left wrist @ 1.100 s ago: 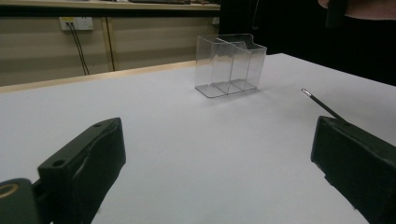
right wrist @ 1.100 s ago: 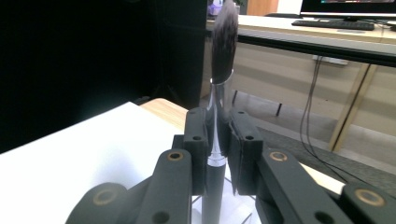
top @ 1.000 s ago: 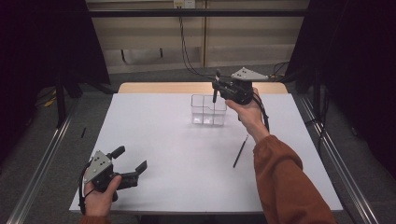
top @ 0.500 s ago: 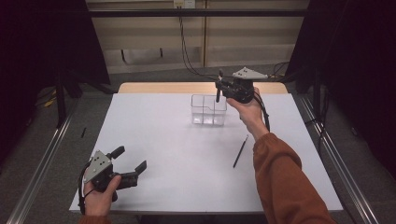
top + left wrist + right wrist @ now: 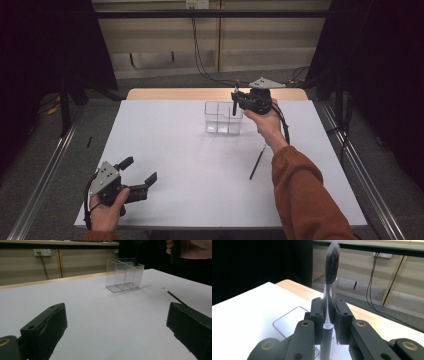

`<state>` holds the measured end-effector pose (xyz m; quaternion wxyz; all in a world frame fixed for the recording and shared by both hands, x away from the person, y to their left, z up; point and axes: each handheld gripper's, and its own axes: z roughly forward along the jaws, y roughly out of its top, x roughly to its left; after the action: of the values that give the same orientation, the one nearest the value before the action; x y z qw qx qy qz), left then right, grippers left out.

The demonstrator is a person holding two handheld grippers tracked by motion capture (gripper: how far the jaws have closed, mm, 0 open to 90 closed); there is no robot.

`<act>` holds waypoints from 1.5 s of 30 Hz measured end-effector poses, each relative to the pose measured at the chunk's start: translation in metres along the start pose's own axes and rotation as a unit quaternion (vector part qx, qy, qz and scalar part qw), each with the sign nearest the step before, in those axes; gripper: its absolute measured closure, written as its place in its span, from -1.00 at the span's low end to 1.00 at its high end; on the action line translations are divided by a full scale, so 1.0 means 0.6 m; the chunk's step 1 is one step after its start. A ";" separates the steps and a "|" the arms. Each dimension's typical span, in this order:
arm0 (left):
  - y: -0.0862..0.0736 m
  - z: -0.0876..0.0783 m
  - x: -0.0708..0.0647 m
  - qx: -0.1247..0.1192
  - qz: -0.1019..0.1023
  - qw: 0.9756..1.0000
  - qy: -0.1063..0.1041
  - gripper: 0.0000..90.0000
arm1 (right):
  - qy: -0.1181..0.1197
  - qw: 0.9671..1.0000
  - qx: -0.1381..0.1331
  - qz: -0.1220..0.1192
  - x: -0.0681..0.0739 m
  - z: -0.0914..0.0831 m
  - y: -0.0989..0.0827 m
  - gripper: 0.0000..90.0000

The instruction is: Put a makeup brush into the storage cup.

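The white table (image 5: pixel 190 165) carries little, which leaves both hands room to work; toward its far edge stands a clear divided organiser (image 5: pixel 223 118), open at the top so that things can drop in upright. The right gripper (image 5: pixel 235 101) hangs just above that organiser's right end, jaws clamped on a makeup brush (image 5: pixel 329 285) at its silver ferrule, bristles up and handle down, apparently so the handle can slide straight into a compartment. The left gripper (image 5: pixel 136 171) waits near the front left corner, jaws apart and holding nothing, well clear of the work; a thin dark pencil-like stick (image 5: pixel 257 163) lies flat to the right, probably next.
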<state>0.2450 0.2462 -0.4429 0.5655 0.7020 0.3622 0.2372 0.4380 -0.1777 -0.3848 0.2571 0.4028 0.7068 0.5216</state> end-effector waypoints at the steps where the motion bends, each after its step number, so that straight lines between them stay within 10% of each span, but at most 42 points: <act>1: 0.000 0.000 0.000 0.000 -0.001 1.000 0.000 -0.93 | 0.002 1.000 0.002 0.003 -0.001 0.000 -0.002 0.77; 45: -0.002 0.002 -0.002 0.004 0.001 1.000 0.001 -0.93 | 0.015 0.998 0.027 0.047 -0.014 0.010 -0.061 0.56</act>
<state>0.2448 0.2448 -0.4441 0.5621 0.7043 0.3630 0.2370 0.4361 -0.1868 -0.4220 0.2105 0.4343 0.7047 0.5202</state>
